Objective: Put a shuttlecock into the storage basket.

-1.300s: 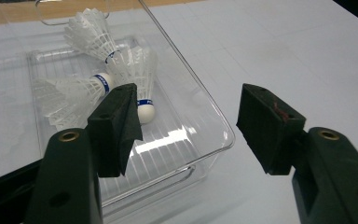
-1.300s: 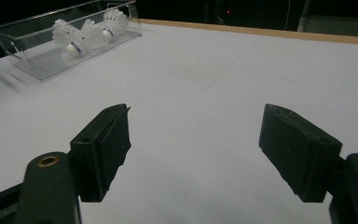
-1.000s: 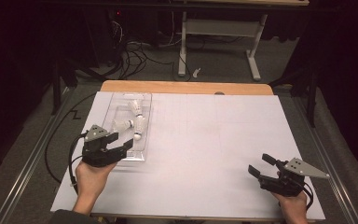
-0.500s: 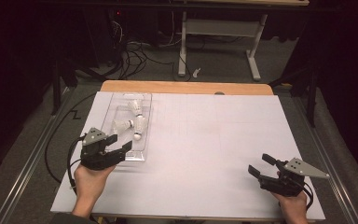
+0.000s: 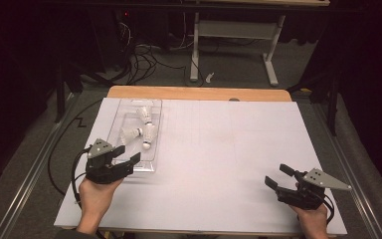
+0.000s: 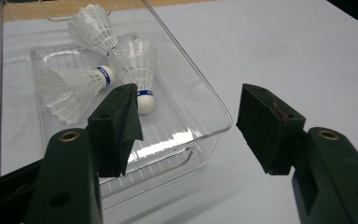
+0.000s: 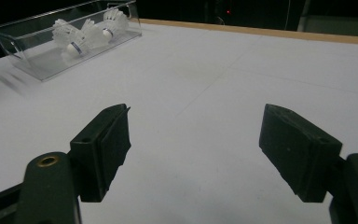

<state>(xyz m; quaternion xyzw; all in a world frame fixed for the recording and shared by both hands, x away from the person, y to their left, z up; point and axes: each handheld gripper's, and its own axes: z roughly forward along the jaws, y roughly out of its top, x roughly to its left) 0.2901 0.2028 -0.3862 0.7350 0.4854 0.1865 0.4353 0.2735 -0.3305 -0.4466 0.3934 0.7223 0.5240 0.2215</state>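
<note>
A clear plastic box (image 5: pixel 124 112) stands on the left of the white table (image 5: pixel 229 149), and three white shuttlecocks (image 5: pixel 144 130) lie in it. My left gripper (image 5: pixel 128 153) hovers open over the box's near end. In the left gripper view, the left gripper (image 6: pixel 189 126) has one jaw above the box's inside and the other beyond its near corner (image 6: pixel 223 122); nothing is between them. The shuttlecocks (image 6: pixel 137 65) lie just ahead. My right gripper (image 5: pixel 276 175) rests open and empty near the front right of the table. The right gripper view shows the right gripper (image 7: pixel 193 149) pointing across bare tabletop toward the distant box (image 7: pixel 42 56).
A wooden strip (image 5: pixel 199 93) runs along the table's far edge. Behind the table are a white desk frame (image 5: pixel 229 45) and tangled cables (image 5: pixel 144 55) on the floor. Metal rails (image 5: pixel 25 174) flank the table. The table's middle and right are bare white surface.
The left gripper has drawn back slightly toward the table's front edge, staying open over the box's near end. The right gripper has not moved.
</note>
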